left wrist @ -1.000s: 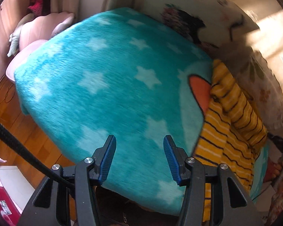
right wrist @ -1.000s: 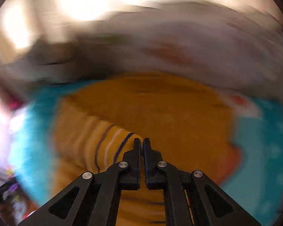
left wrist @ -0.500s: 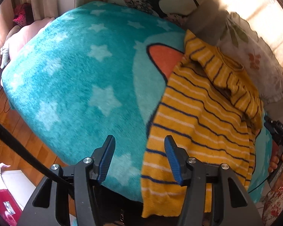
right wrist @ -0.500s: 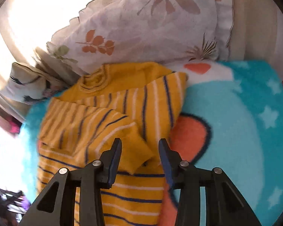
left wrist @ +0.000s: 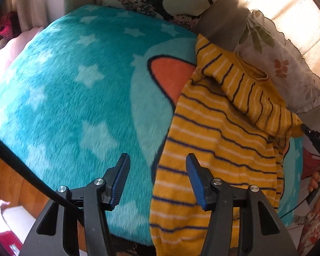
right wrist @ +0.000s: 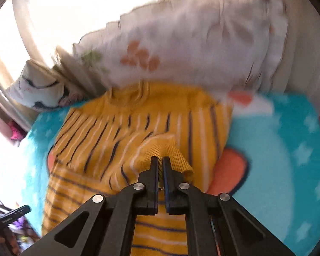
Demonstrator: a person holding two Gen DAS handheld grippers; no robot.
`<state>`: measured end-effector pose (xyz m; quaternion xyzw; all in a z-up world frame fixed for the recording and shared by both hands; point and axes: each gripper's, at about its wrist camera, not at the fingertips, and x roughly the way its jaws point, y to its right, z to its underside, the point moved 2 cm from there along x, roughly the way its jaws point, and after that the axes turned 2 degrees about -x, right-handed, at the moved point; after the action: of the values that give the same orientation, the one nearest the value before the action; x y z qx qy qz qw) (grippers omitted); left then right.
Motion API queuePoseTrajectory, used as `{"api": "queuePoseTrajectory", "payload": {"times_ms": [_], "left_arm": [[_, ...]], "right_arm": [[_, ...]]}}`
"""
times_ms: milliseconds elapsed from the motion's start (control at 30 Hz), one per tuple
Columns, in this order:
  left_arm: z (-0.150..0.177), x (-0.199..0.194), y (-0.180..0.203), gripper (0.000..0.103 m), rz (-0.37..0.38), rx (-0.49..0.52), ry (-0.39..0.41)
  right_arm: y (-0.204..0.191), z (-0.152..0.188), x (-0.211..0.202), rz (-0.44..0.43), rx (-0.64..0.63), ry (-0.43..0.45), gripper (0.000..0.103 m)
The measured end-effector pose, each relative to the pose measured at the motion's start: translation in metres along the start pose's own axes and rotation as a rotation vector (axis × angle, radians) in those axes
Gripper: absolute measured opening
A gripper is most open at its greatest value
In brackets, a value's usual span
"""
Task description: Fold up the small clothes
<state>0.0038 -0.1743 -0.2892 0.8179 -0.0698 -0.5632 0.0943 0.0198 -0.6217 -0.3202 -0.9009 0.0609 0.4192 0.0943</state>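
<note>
yellow striped sweater (left wrist: 219,140) is lying on a teal star blanket (left wrist: 74,89), over toward the floral pillow (left wrist: 283,70) side, with its collar up by that pillow and the hem hanging off the near edge of the blanket. one sleeve is folded across the chest.

right claw (right wrist: 160,166) is pressed together, pinching the ribbed cuff (right wrist: 177,155) of that sleeve, and you can see a bit of knit squeezed between the pads. the cuff is lifted a little off the body of the sweater.

left claw (left wrist: 157,179) is spread about halfway with nothing in it, hanging over the sweater's left edge where yellow meets blanket. its right pad is over the stripes, the left one over teal.

second printed pillow (left wrist: 160,0) sits at the far end of the blanket. right-hand view is kinda blurry.
</note>
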Motion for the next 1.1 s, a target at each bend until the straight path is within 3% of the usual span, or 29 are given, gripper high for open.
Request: {"api": "queuePoseTrajectory", "payload": {"times_ms": [67, 100, 133, 167, 200, 267, 300, 333, 467, 533, 633, 800, 933, 1033, 1100], "left_arm": [[-0.009, 0.006, -0.001, 0.053, 0.005, 0.027, -0.009], [-0.012, 0.009, -0.002, 0.053, 0.006, 0.034, -0.013], [-0.017, 0.013, -0.003, 0.053, 0.011, 0.041, -0.019], [-0.020, 0.017, -0.005, 0.053, 0.018, 0.047, -0.028], [-0.021, 0.021, -0.006, 0.056, 0.023, 0.051, -0.037], [-0.024, 0.034, -0.009, 0.057, 0.033, 0.063, -0.074], [-0.024, 0.039, -0.010, 0.056, 0.040, 0.067, -0.090], [-0.025, 0.048, -0.010, 0.057, 0.057, 0.075, -0.116], [-0.029, 0.068, -0.003, 0.057, 0.115, 0.121, -0.171], [-0.032, 0.071, 0.004, 0.058, 0.136, 0.159, -0.160], [-0.036, 0.077, 0.017, 0.058, 0.188, 0.226, -0.172], [-0.035, 0.084, 0.025, 0.058, 0.270, 0.219, -0.201], [-0.018, 0.079, 0.026, 0.058, 0.298, 0.195, -0.222], [0.005, 0.072, 0.027, 0.058, 0.318, 0.162, -0.227], [0.020, 0.068, 0.026, 0.053, 0.323, 0.146, -0.220]], "right_arm": [[0.008, -0.002, 0.018, 0.183, -0.034, -0.022, 0.006], [0.014, 0.003, 0.033, 0.295, -0.050, -0.073, 0.010], [0.020, 0.009, 0.039, 0.344, -0.039, -0.108, 0.010], [0.026, 0.018, 0.042, 0.339, 0.009, -0.131, 0.011], [0.032, 0.032, 0.040, 0.254, 0.101, -0.137, 0.017], [0.040, 0.051, 0.033, 0.184, 0.200, -0.137, 0.036], [0.044, 0.064, 0.027, 0.171, 0.245, -0.130, 0.039], [0.048, 0.074, 0.023, 0.150, 0.280, -0.127, 0.042], [0.064, 0.128, 0.013, -0.089, 0.551, -0.146, 0.043], [0.066, 0.148, 0.013, -0.125, 0.618, -0.156, 0.043], [0.060, 0.166, 0.006, -0.207, 0.679, -0.127, 0.043], [0.029, 0.185, 0.020, -0.492, 0.696, -0.200, 0.044], [0.015, 0.198, 0.024, -0.604, 0.710, -0.198, 0.044], [0.012, 0.207, 0.021, -0.641, 0.698, -0.204, 0.044], [0.011, 0.212, 0.015, -0.648, 0.651, -0.226, 0.044]]}}
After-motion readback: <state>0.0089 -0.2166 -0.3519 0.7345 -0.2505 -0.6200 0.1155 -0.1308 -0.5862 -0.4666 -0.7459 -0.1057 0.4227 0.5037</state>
